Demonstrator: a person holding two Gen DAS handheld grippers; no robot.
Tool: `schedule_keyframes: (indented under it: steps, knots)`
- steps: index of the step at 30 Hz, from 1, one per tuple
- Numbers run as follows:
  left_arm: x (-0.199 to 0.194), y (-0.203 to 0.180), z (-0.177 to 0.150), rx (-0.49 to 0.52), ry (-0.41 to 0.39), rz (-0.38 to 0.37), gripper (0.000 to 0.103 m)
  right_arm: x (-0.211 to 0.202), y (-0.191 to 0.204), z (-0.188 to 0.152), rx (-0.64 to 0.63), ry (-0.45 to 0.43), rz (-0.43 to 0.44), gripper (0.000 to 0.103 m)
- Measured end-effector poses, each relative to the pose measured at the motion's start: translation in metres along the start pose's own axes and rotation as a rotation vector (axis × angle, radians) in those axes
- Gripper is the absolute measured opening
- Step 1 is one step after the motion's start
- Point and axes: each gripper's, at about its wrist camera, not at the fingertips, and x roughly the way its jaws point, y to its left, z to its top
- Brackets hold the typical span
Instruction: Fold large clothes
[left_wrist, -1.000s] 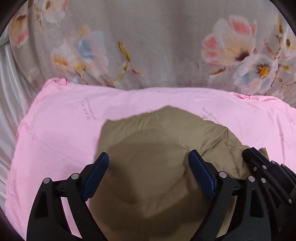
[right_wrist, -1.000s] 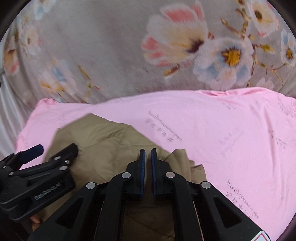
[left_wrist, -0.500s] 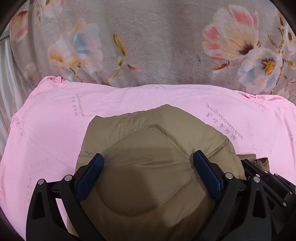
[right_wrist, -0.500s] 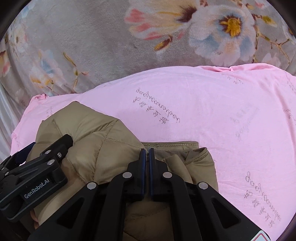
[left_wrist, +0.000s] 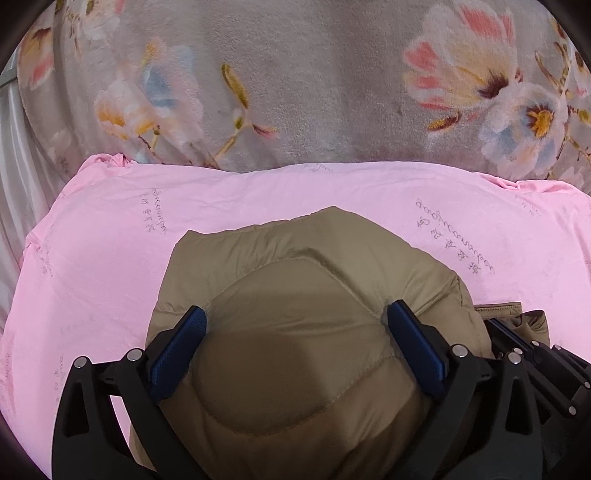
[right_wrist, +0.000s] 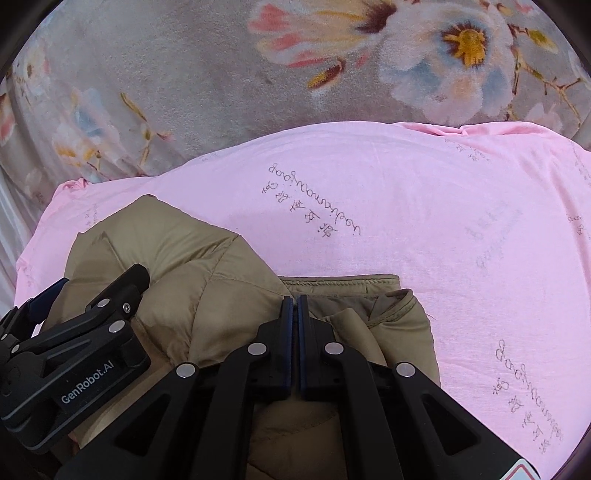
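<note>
A khaki padded jacket (left_wrist: 295, 350) lies bunched on a pink printed cloth (left_wrist: 295, 192). My left gripper (left_wrist: 295, 310) stands wide open over it, and a puffy quilted bulge swells up between its blue pads (left_wrist: 184, 339). I cannot tell whether the pads press on it. My right gripper (right_wrist: 295, 301) is shut just to the right, its tips over the jacket (right_wrist: 192, 266) beside a flat hem and a crumpled edge (right_wrist: 399, 314). Nothing shows between its pads. Each gripper appears at the edge of the other's view: the right gripper (left_wrist: 496, 326), the left gripper (right_wrist: 99, 280).
The pink cloth (right_wrist: 443, 221) spreads wide to the right and far side, with grey script printed on it. Beyond it lies a grey plush blanket (left_wrist: 314, 92) with large flowers (right_wrist: 461, 44). Pale pleated fabric (left_wrist: 14, 166) hangs at the far left edge.
Both grippers have come down closer to the jacket, which has settled onto the pink cloth. The left jaws have spread a little wider. The right jaws stayed shut.
</note>
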Motion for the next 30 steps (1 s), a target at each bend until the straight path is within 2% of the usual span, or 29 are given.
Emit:
schedule_keyframes:
  steps: [3, 6, 10, 12, 14, 17, 23, 30]
  knots:
    - [-0.008, 0.006, -0.002, 0.001, 0.018, -0.02, 0.097, -0.025, -0.001, -0.003, -0.011, -0.032, -0.007, 0.001]
    - [-0.038, 0.02, -0.008, -0.022, 0.019, -0.044, 0.097, -0.069, -0.002, -0.011, -0.019, -0.097, 0.048, 0.003]
    - [-0.078, 0.035, -0.027, -0.064, 0.01, -0.098, 0.097, -0.099, 0.005, -0.027, -0.062, -0.094, 0.114, 0.007]
    - [-0.086, 0.039, -0.04, -0.081, 0.014, -0.117, 0.097, -0.092, 0.012, -0.042, -0.107, -0.065, 0.1, 0.007]
    - [-0.083, 0.042, -0.054, -0.095, 0.017, -0.112, 0.098, -0.085, 0.014, -0.051, -0.135, -0.075, 0.078, 0.007]
    - [-0.076, 0.046, -0.068, -0.095, -0.031, -0.113, 0.098, -0.078, 0.013, -0.06, -0.145, -0.097, 0.074, 0.005]
    - [-0.06, 0.04, -0.063, -0.038, -0.103, -0.094, 0.098, -0.063, 0.011, -0.064, -0.1, -0.13, 0.06, 0.004]
    - [-0.049, 0.037, -0.056, -0.022, -0.116, -0.08, 0.098, -0.052, 0.009, -0.057, -0.057, -0.114, 0.066, 0.003]
